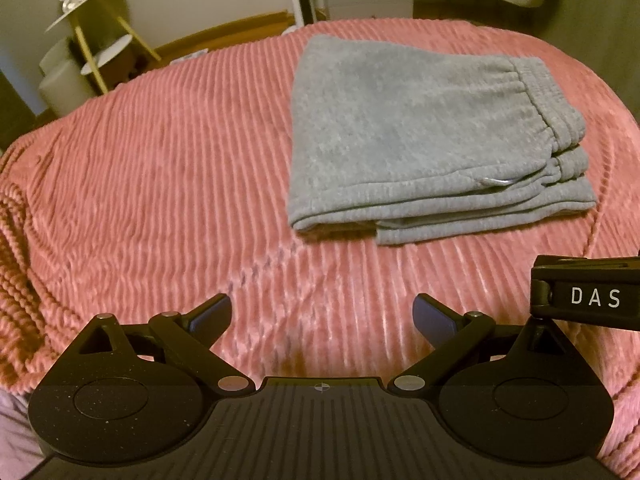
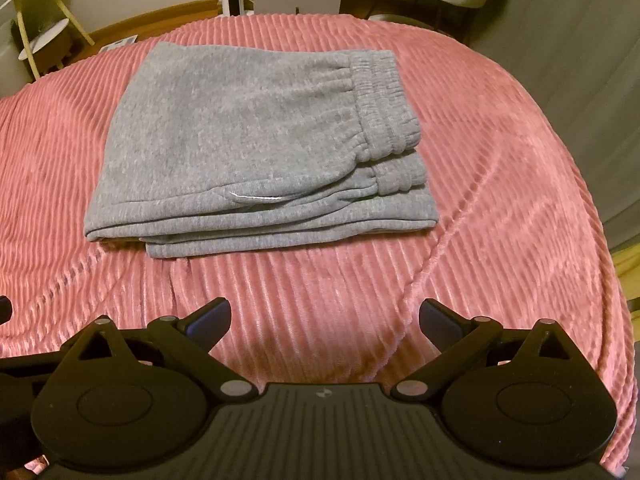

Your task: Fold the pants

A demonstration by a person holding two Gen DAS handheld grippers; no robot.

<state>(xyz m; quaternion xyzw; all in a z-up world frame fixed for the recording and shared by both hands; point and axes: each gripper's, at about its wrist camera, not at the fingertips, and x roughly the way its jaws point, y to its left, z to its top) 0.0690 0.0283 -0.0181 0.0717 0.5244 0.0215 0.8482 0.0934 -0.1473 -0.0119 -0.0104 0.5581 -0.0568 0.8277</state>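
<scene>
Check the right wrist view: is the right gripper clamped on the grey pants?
No, the right gripper stands open above the pink blanket, short of the folded grey pants, which lie untouched.

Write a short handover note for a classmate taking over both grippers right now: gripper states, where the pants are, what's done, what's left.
Left gripper: open, empty, over the pink ribbed blanket, short of the pants.
Right gripper: open, empty, also short of them.
Grey sweatpants: lying folded in a stacked rectangle on the blanket, waistband on the right.
Done: folding looks complete.
Left: perhaps square the lower layers' uneven edges.
</scene>
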